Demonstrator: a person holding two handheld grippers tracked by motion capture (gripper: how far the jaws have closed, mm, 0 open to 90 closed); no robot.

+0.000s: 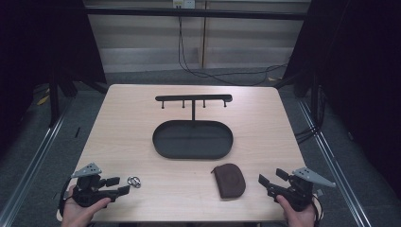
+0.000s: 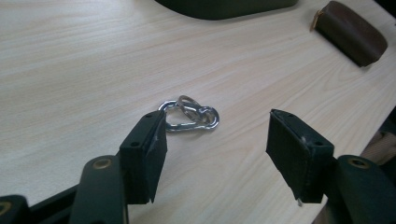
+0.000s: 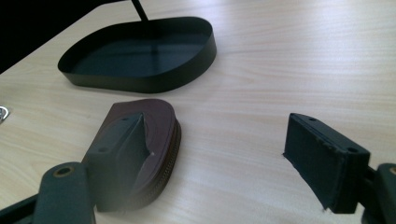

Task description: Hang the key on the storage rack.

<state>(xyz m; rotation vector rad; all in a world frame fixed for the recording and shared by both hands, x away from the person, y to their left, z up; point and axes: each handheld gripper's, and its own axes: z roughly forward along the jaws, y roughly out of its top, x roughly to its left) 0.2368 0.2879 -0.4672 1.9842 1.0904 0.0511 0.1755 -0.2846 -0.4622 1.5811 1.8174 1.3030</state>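
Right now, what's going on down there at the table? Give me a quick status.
Left gripper open, short of key ring. Right gripper open, beside brown pouch. Both lie loose on table. Nothing in the way.

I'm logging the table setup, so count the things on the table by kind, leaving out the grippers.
Key ring clip: 1
Brown pouch: 1
Black tray with hook rack: 1
Total: 3

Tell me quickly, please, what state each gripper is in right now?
Left gripper: open, empty, aimed at the metal carabiner.
Right gripper: open, empty, beside the brown pouch.
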